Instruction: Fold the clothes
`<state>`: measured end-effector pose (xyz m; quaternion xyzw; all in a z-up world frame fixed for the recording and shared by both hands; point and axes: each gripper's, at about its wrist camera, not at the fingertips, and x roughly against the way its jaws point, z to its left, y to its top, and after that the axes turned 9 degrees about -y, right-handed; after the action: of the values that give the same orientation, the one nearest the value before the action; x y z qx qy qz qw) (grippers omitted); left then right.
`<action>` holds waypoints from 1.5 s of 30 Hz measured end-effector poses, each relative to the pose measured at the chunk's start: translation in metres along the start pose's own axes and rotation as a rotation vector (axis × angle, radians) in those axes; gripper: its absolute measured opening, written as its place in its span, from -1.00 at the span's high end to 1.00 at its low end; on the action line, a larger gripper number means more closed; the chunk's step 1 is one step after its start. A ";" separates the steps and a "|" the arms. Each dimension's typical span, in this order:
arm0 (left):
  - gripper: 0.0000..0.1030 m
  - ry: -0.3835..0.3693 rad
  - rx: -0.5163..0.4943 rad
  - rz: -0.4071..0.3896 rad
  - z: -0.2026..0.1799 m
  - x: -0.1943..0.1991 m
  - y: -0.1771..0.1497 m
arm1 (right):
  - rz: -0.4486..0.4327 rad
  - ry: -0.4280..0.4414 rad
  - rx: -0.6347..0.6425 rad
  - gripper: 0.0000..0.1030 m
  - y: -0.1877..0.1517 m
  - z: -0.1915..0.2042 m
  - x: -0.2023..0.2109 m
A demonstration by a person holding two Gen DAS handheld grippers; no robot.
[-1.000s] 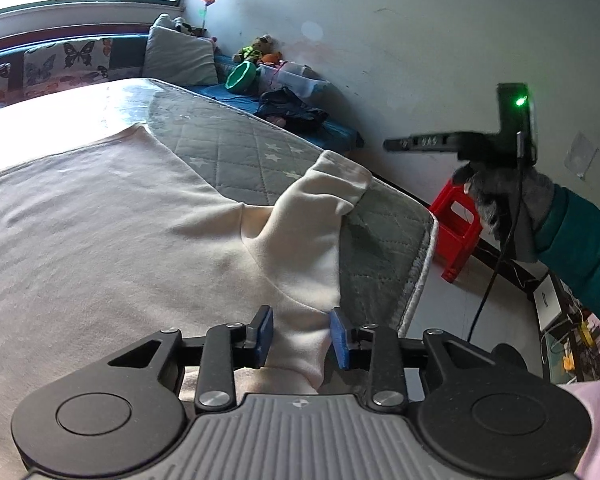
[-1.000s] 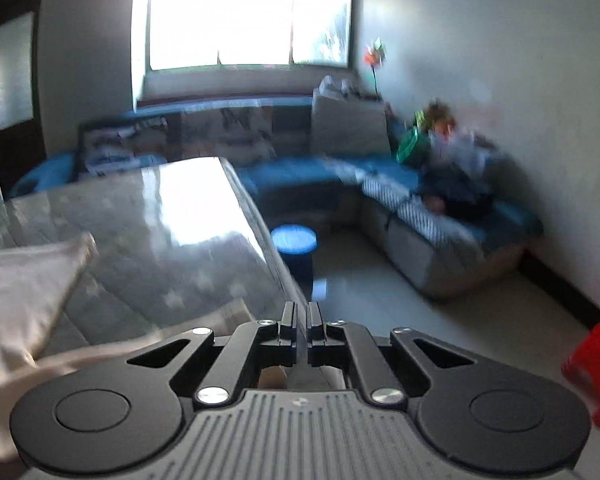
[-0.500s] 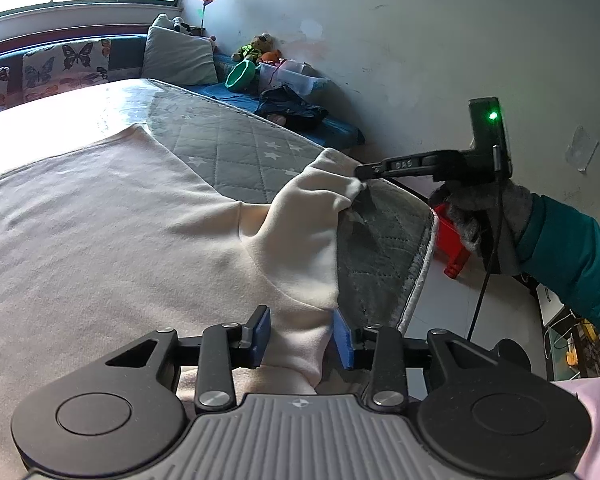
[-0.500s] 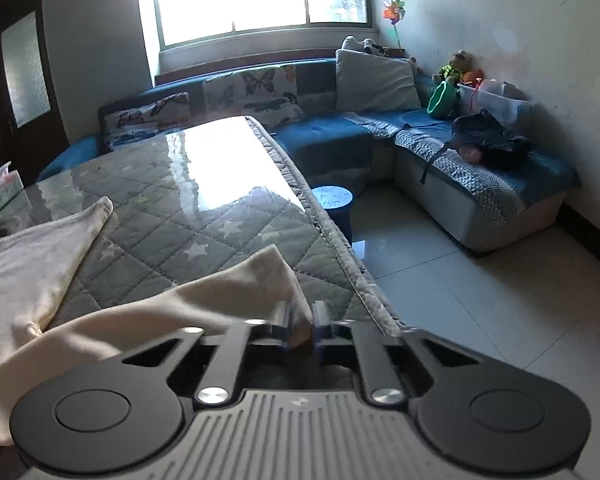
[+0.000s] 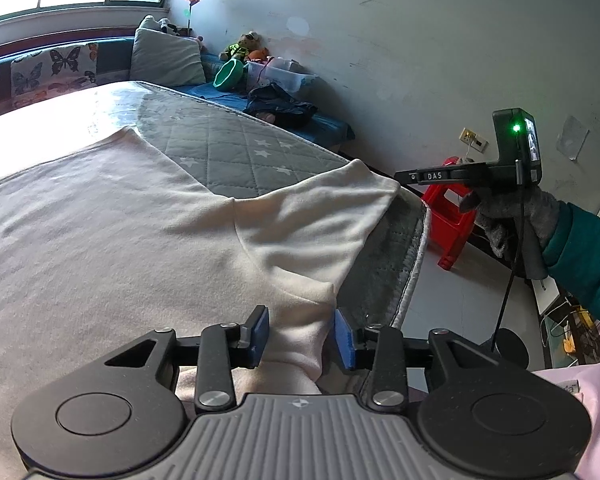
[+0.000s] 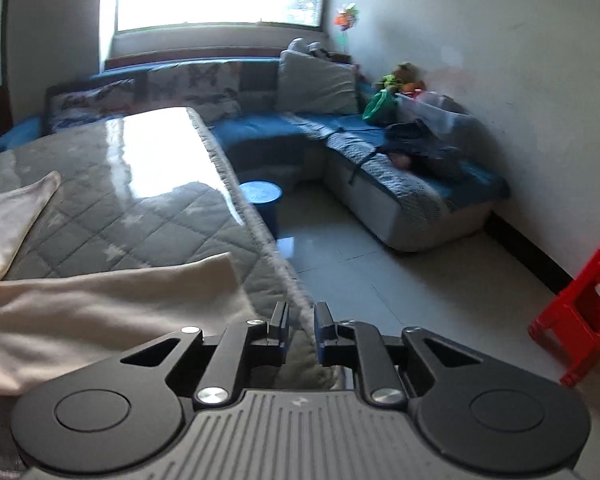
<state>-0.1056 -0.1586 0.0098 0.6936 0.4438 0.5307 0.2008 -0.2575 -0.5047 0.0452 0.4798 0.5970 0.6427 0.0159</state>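
A cream long-sleeved garment (image 5: 100,232) lies spread on a grey quilted table cover (image 5: 236,148). Its sleeve (image 5: 324,208) lies flat, reaching to the table's right edge; it also shows in the right wrist view (image 6: 112,304). My left gripper (image 5: 300,338) is open, its blue pads on either side of a fold of cream cloth near the garment's shoulder. My right gripper (image 6: 300,332) is open by a small gap and empty, just off the sleeve's cuff at the table edge. It appears from the side in the left wrist view (image 5: 404,178).
A red plastic stool (image 6: 580,312) stands on the tiled floor right of the table. A blue round stool (image 6: 260,196) sits beyond the table edge. A blue corner sofa (image 6: 380,160) with cushions, toys and a dark garment runs along the walls.
My right gripper let go of the sleeve cuff, opened and pulled back to the right. The sleeve now lies flatter and wider on the table. My left gripper stayed in place.
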 end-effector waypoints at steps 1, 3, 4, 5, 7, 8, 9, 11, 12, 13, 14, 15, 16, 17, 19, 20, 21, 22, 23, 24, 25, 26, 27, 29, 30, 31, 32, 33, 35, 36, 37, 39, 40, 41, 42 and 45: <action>0.22 -0.002 0.000 0.000 0.000 0.000 0.000 | -0.010 0.030 -0.007 0.72 0.003 0.001 0.002; 0.21 -0.001 0.000 0.000 0.000 0.000 -0.001 | -0.031 0.091 -0.019 0.64 0.008 0.004 0.006; 0.20 0.000 -0.001 0.000 -0.001 0.000 -0.001 | -0.042 0.122 -0.026 0.55 0.011 0.006 0.008; 0.20 0.000 -0.001 0.000 -0.001 0.001 -0.002 | -0.045 0.151 -0.020 0.46 0.013 0.010 0.008; 0.20 0.002 -0.002 0.000 -0.001 0.001 -0.002 | -0.043 0.231 0.003 0.44 0.017 0.027 0.004; 0.20 0.003 -0.001 0.001 -0.002 0.001 -0.002 | -0.036 0.262 0.012 0.41 0.017 0.034 0.000; 0.20 0.003 0.000 0.001 -0.002 0.001 -0.002 | -0.029 0.293 0.021 0.36 0.017 0.042 -0.004; 0.20 0.005 0.001 0.002 -0.002 0.000 -0.002 | -0.011 0.333 0.042 0.34 0.016 0.055 -0.012; 0.19 0.005 0.001 0.002 -0.003 0.001 -0.002 | -0.006 0.325 0.050 0.34 0.015 0.059 -0.015; 0.19 0.005 0.000 0.001 -0.003 0.001 -0.003 | -0.002 0.318 0.057 0.34 0.014 0.063 -0.019; 0.19 0.005 0.000 0.001 -0.003 0.001 -0.003 | -0.011 0.309 0.064 0.34 0.015 0.063 -0.021; 0.18 0.004 0.000 0.001 -0.004 0.001 -0.003 | -0.019 0.301 0.070 0.34 0.016 0.063 -0.024; 0.17 0.004 0.000 0.001 -0.004 0.001 -0.004 | -0.022 0.293 0.072 0.34 0.018 0.063 -0.026; 0.17 0.004 -0.001 0.000 -0.004 0.001 -0.004 | -0.025 0.285 0.074 0.33 0.019 0.063 -0.029; 0.13 0.003 -0.002 -0.001 -0.005 0.002 -0.005 | -0.035 0.266 0.076 0.33 0.020 0.058 -0.036; 0.12 0.003 -0.002 -0.002 -0.006 0.002 -0.005 | -0.038 0.258 0.078 0.33 0.021 0.057 -0.038; 0.12 0.004 -0.001 -0.003 -0.006 0.002 -0.006 | -0.036 0.256 0.076 0.33 0.024 0.056 -0.040; 0.11 0.005 -0.001 -0.005 -0.006 0.002 -0.007 | -0.037 0.254 0.071 0.33 0.025 0.056 -0.038; 0.11 0.004 0.001 -0.006 -0.006 0.002 -0.007 | -0.043 0.263 0.070 0.32 0.024 0.055 -0.034; 0.11 0.004 0.003 -0.007 -0.006 0.002 -0.006 | -0.049 0.278 0.074 0.32 0.022 0.057 -0.029; 0.11 0.003 0.005 -0.008 -0.006 0.002 -0.006 | -0.056 0.293 0.079 0.30 0.020 0.058 -0.023; 0.11 0.003 0.004 -0.008 -0.006 0.002 -0.006 | -0.062 0.315 0.089 0.25 0.016 0.061 -0.015; 0.10 0.002 0.005 -0.008 -0.005 0.003 -0.006 | -0.068 0.337 0.100 0.20 0.013 0.064 -0.007; 0.10 0.001 0.003 -0.007 -0.006 0.003 -0.006 | -0.075 0.386 0.138 0.13 0.006 0.070 0.009; 0.10 0.000 0.002 -0.006 -0.006 0.003 -0.005 | -0.079 0.410 0.157 0.12 0.002 0.074 0.016; 0.09 0.000 0.001 -0.006 -0.006 0.003 -0.005 | -0.085 0.432 0.180 0.07 -0.001 0.078 0.024; 0.09 0.000 0.000 -0.006 -0.007 0.003 -0.005 | -0.085 0.450 0.188 -0.02 -0.005 0.083 0.030; 0.08 0.002 -0.002 -0.006 -0.007 0.003 -0.005 | -0.075 0.478 0.191 -0.02 -0.007 0.087 0.034; 0.08 0.003 0.000 -0.008 -0.007 0.003 -0.006 | -0.072 0.533 0.221 -0.02 -0.014 0.099 0.042; 0.07 0.003 0.001 -0.010 -0.008 0.003 -0.006 | -0.082 0.552 0.246 -0.03 -0.017 0.105 0.046; 0.07 0.005 0.000 -0.009 -0.008 0.003 -0.006 | -0.093 0.569 0.273 -0.05 -0.020 0.112 0.049; 0.06 0.007 -0.004 -0.007 -0.009 0.004 -0.006 | -0.106 0.596 0.296 -0.06 -0.023 0.121 0.054; 0.05 0.007 -0.006 -0.005 -0.009 0.004 -0.006 | -0.108 0.612 0.304 -0.06 -0.024 0.125 0.057; 0.04 0.008 -0.008 -0.004 -0.009 0.004 -0.006 | -0.105 0.620 0.310 -0.09 -0.025 0.127 0.057; 0.04 0.008 -0.010 -0.004 -0.010 0.004 -0.006 | -0.102 0.627 0.315 -0.10 -0.027 0.129 0.057; 0.02 0.007 -0.009 -0.004 -0.010 0.004 -0.006 | -0.093 0.606 0.321 -0.11 -0.032 0.128 0.056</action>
<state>-0.1168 -0.1541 0.0105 0.6899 0.4436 0.5346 0.2034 -0.2239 -0.3667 0.0316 0.2358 0.6893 0.6525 -0.2085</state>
